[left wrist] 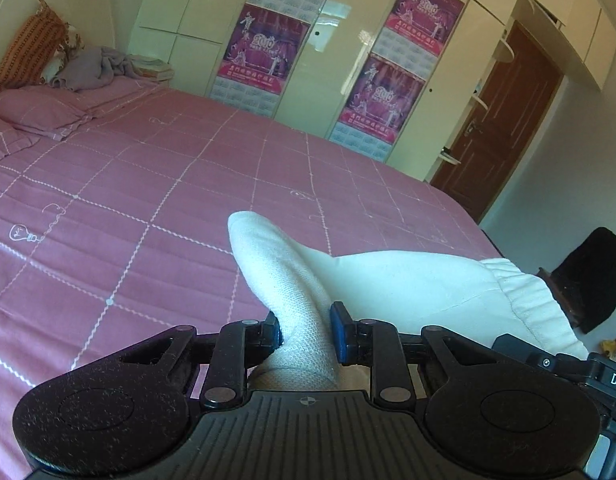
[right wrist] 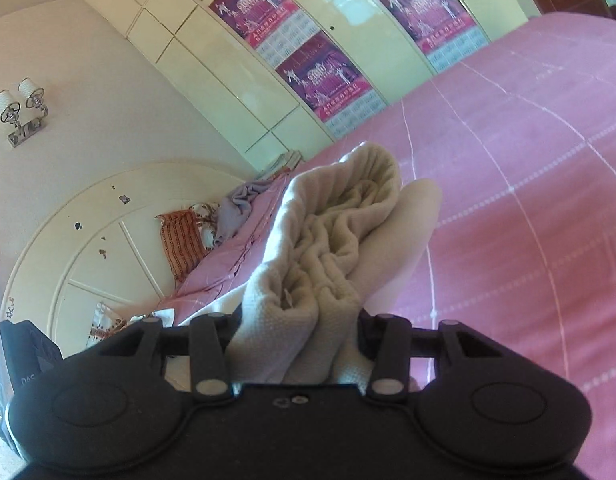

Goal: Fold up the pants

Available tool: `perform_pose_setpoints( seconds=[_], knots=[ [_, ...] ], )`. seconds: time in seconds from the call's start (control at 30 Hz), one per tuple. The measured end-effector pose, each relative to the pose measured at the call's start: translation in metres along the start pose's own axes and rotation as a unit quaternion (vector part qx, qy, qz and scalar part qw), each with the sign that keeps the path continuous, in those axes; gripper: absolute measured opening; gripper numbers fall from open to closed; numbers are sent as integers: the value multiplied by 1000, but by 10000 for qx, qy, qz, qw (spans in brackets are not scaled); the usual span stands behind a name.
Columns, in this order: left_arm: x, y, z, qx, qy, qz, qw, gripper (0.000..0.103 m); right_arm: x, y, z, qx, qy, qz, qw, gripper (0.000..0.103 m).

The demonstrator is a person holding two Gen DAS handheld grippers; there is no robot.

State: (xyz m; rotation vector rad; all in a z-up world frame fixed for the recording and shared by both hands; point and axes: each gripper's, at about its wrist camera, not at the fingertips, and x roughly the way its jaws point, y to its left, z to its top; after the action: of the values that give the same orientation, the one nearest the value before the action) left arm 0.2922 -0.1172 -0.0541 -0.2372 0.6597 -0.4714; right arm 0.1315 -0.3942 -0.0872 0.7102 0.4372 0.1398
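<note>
The pants (left wrist: 408, 284), a white knitted pair, hang between the two grippers above the pink bedspread (left wrist: 148, 184). The left gripper (left wrist: 306, 332) is narrowed to a small gap and pinches a ribbed band of the cloth, which rises out from between its pads and flops over ahead of the jaws; the rest of the garment trails off to the jaws' right, toward the gathered waistband (left wrist: 520, 284). The right gripper (right wrist: 296, 336) stands about half closed, stopped by a thick bunch of the same fabric (right wrist: 340, 224) crammed between its fingers, the folds spilling forward and upward from the jaws.

Judging by this, the step in hand is the pick-up: both ends are gripped and raised clear of the bed, with no fold made yet. The next move probably calls for drawing the two grippers apart to pull the cloth taut, then lowering it flat onto the bedspread ahead of the jaws so the legs can be laid one over the other. The bulky wad in the right jaws may need regripping at an edge.
</note>
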Motion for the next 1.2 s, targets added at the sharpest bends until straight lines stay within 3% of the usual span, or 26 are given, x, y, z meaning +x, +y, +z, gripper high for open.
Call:
perform_pose_setpoints(
  seconds=[0.3, 0.53, 0.63, 0.77, 0.9, 1.07, 1.1, 1.2],
  knots=[
    [70, -7, -11, 226, 309, 578, 9976, 25, 55, -37, 10, 84, 44, -348, 9993, 45],
    [106, -18, -40, 940, 715, 1144, 9864, 25, 74, -68, -8, 188, 125, -738, 9970, 45],
    [118, -16, -58, 1103, 1081, 1432, 9776, 25, 77, -88, -24, 325, 278, -1102, 9930, 47],
    [119, -14, -67, 1208, 1156, 1517, 9742, 25, 77, -104, -47, 358, 502, -1734, 9829, 53],
    [116, -16, -62, 1287, 1256, 1499, 9722, 26, 77, -96, -57, -135, 750, -2190, 9727, 63],
    [96, -22, -62, 1317, 1064, 1626, 9721, 28, 62, -67, -50, -876, 350, -2647, 9597, 67],
    [91, -24, -63, 1380, 942, 1705, 9711, 27, 55, -61, -48, -1033, 218, -2700, 9570, 67],
    [75, -31, -61, 1478, 626, 1665, 9729, 27, 45, -32, -50, -1634, -22, -2542, 9532, 52]
  ],
)
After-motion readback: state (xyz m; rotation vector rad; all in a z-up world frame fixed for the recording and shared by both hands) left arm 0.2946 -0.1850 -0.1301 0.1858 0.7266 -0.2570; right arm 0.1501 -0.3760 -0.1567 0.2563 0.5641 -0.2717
